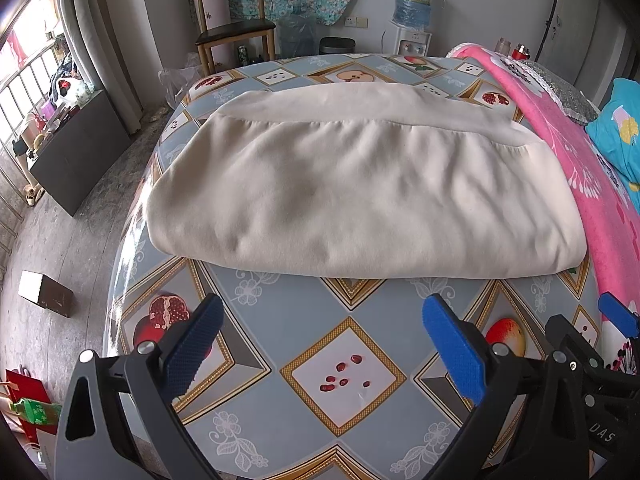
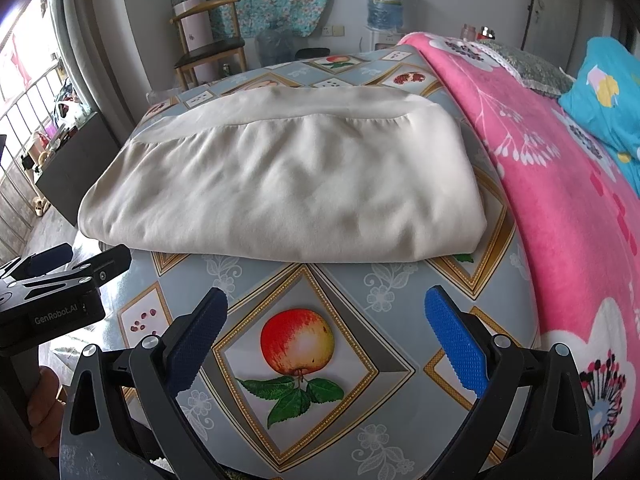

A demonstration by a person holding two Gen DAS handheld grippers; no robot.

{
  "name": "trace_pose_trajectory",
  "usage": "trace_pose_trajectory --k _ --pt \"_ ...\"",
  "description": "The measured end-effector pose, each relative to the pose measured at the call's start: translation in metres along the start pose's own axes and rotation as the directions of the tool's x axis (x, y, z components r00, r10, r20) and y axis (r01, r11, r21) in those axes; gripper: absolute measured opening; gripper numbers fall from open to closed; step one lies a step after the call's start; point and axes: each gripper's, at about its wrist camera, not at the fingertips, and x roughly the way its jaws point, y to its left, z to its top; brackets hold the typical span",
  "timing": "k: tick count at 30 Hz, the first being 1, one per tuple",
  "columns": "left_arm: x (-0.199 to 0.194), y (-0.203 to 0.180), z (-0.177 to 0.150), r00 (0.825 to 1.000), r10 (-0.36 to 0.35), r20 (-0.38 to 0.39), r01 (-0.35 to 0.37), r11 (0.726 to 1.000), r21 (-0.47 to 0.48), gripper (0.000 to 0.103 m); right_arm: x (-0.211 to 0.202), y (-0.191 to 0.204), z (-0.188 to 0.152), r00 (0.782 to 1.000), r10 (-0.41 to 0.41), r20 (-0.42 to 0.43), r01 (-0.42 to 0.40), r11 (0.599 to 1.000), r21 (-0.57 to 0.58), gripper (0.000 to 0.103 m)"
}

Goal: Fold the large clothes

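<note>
**Folded garment lies ahead of both claws**

The cream garment (image 1: 360, 184) rests folded on the fruit-patterned table (image 1: 344, 368), its long axis running left to right across both views. The left claw (image 1: 320, 344) and right claw (image 2: 324, 340) hang released and empty, side by side, apart from its near fold edge, roughly equally near.

Black gripper frames, silver screws, textured blue fingers (image 1: 452, 354); "GenRobot.AI" marking.
</note>
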Motion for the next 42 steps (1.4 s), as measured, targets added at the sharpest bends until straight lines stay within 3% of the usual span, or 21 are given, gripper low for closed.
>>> trace_pose_trajectory --k 42 --pt "0.0001 0.0007 0.0003 1.000 -0.002 -0.001 0.002 1.000 -0.002 0.098 0.0019 -0.0005 0.0022 1.000 -0.001 -0.001 0.001 1.000 -0.010 0.096"
